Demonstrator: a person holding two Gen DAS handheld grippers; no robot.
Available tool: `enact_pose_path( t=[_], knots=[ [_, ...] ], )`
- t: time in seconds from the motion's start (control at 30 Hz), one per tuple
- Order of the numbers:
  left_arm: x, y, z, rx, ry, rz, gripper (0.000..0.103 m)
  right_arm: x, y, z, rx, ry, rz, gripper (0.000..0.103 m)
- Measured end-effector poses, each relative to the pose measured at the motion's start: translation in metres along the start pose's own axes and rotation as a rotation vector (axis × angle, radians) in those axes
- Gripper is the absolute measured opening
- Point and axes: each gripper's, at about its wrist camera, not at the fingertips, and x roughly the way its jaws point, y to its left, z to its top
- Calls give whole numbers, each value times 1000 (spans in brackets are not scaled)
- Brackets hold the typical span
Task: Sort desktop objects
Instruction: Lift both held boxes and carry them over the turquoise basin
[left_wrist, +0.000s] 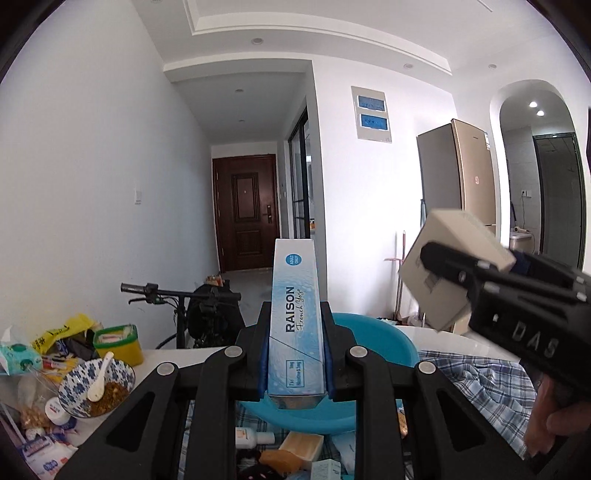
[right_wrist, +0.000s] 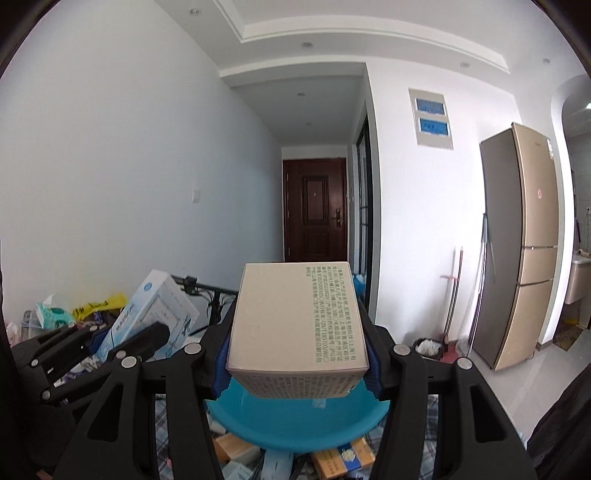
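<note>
While both tongs hover above the blue basin (right_wrist: 295, 424), left (left_wrist: 295, 354) clamps the RAISON carton (left_wrist: 295, 325), right (right_wrist: 297, 354) the beige box (right_wrist: 295, 317).

Black hand-held gripper (left_wrist: 295, 350), silver screws, blue pads (left_wrist: 263, 354).

Pale-blue carton (left_wrist: 295, 325), beige box (right_wrist: 297, 321), turquoise basin (right_wrist: 295, 421), blue-plaid cloth (left_wrist: 476, 391).

A long blue box (left_wrist: 295, 328) with "RAISON" on it is held up in the air. A tan box (right_wrist: 299, 325) with small print is held up too. A blue bowl (right_wrist: 295, 424) sits below them.
</note>
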Motion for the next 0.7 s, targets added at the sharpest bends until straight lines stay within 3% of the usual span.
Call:
enact_pose_path(
  t=[0.17, 0.6, 0.7],
  knots=[
    [-9, 5, 13, -8, -26, 11, 24, -13, 4, 9, 9, -64, -16, 54],
    [-47, 11, 21, -35, -92, 12, 24, -31, -2, 7, 22, -73, -8, 54],
    [-44, 12, 21, -55, -72, -35, 24, -30, -1, 7, 18, -73, -7, 54]
  ],
)
